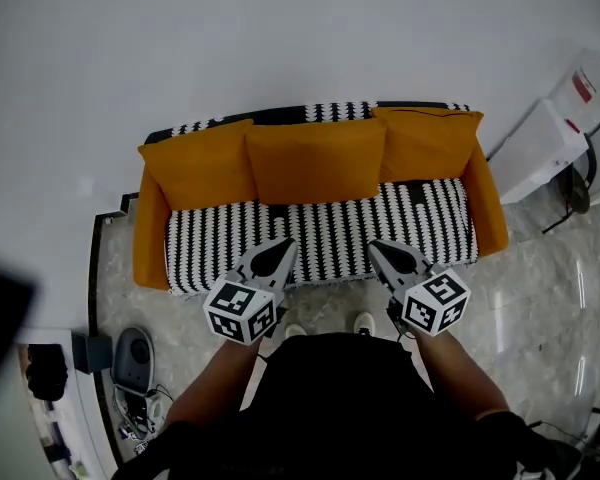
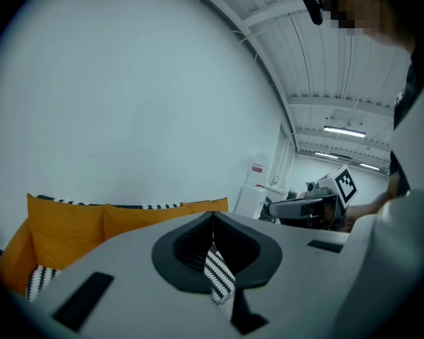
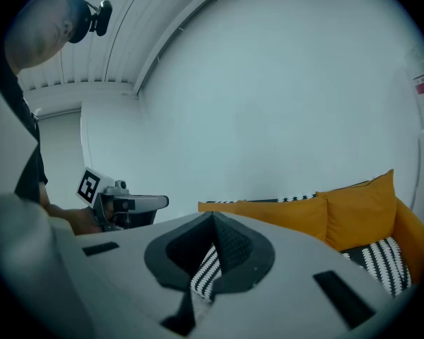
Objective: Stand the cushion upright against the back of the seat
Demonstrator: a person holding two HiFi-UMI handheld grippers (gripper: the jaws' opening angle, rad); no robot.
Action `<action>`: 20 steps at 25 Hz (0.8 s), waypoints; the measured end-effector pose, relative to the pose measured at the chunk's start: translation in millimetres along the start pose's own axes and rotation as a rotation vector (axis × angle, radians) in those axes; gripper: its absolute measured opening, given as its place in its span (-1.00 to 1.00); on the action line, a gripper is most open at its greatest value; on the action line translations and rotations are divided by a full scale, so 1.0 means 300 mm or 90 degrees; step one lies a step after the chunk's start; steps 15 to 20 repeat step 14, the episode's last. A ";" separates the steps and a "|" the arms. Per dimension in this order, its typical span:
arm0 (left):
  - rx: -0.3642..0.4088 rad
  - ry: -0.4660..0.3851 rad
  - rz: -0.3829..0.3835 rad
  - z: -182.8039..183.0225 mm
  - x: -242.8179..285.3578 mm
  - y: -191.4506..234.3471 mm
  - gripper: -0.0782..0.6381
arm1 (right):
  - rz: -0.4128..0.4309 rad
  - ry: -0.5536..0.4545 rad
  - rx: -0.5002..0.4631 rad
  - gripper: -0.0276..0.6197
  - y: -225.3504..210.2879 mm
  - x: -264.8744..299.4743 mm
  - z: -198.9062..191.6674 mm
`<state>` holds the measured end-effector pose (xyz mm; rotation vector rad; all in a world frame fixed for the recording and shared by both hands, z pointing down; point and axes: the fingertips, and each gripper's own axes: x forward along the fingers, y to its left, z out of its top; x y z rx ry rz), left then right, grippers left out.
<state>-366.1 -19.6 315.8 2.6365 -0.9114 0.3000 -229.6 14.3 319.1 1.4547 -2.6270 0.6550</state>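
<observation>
My left gripper (image 1: 283,248) has its jaws pressed together with nothing between them. The right gripper (image 1: 379,251) is the same, closed on air. In each gripper view a sliver of black-and-white stripe shows through the hollow behind the tips. I read that as the seat (image 1: 320,233) beyond, not pinched cloth, since in the head view both tips hang over the seat's front edge and no fabric is lifted. Both grippers point slightly down toward the sofa (image 1: 150,230), side by side and apart. That looks to me like a neutral ready pose, not a reach.

Further out, three orange cushions lean on the backrest: the left cushion (image 1: 202,163), the middle cushion (image 1: 315,158) and the right cushion (image 1: 427,140). All three stand upright, neighbours touching or overlapping at the edges, with their bottoms on the striped seat. None lies flat. The backrest appears to sit close against the white wall (image 1: 280,38), so it should prop them firmly.

Judging from this, the cushion is already where the task wants it, and I see nothing left to grasp. That would explain empty, closed jaws held short of the sofa. The right cushion looks slightly askew from here, but I can't tell whether that is only the camera angle.
</observation>
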 end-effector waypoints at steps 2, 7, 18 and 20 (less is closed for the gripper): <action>0.000 -0.002 0.000 0.002 0.001 -0.002 -0.73 | 0.000 0.002 -0.003 -0.81 -0.001 0.000 0.001; 0.003 -0.009 -0.001 0.013 -0.007 -0.010 -0.73 | 0.002 0.005 -0.010 -0.81 0.006 -0.005 0.001; 0.008 -0.017 -0.002 0.032 0.000 -0.015 -0.73 | 0.003 0.001 -0.012 -0.81 -0.002 -0.006 0.014; 0.008 -0.017 -0.002 0.032 0.000 -0.015 -0.73 | 0.003 0.001 -0.012 -0.81 -0.002 -0.006 0.014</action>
